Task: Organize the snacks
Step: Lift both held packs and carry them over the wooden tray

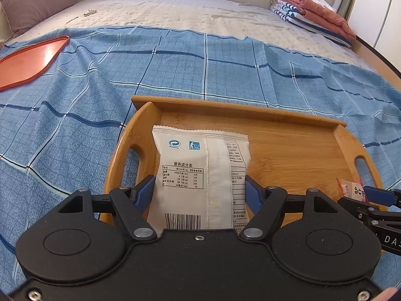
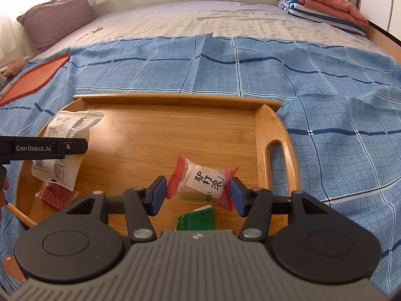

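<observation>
Left wrist view: left hand-held gripper (image 1: 199,193) clamps the white snack packet (image 1: 200,175) by both side edges, blue pads pressed in, packet hanging over the left part of the wooden tray (image 1: 288,155) on the bed. Risk: soft pillow pack, grip sits low near the barcode end, so it could sag or slip out and land crooked, half over the tray handle

Right wrist view: right hand-held gripper (image 2: 198,193) pinches the red-and-white candy (image 2: 204,181) by its crimped ends, above the tray floor. Those thin ends could fold and let it drop onto the green packet (image 2: 196,219) beneath. Small red packet (image 2: 54,197) lies under the white one; the two grippers are close and could bump
</observation>
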Available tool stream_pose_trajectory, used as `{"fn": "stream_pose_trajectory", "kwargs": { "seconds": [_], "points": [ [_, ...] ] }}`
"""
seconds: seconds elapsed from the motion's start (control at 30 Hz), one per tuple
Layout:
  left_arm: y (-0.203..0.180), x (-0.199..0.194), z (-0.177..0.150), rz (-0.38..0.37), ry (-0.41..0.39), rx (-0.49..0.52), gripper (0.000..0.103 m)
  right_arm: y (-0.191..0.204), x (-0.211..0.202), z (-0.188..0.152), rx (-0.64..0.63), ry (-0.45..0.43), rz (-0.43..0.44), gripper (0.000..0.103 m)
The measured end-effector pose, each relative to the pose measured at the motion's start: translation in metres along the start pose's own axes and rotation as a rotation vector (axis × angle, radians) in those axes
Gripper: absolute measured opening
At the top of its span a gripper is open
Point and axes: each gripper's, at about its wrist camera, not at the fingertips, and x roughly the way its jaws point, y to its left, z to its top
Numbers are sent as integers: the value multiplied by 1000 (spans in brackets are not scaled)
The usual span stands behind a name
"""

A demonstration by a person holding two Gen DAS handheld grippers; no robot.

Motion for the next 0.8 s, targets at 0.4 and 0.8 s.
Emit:
{"fn": "stream_pose_trajectory", "kwargs": {
  "seconds": [0.4, 0.8],
  "points": [
    [2, 9, -4, 8, 12, -13, 71, 2, 9, -6, -10, 17, -6, 59],
    [-3, 9, -7, 22, 7, 6, 74, 1, 8, -8, 1, 6, -4, 69]
  ]
}}
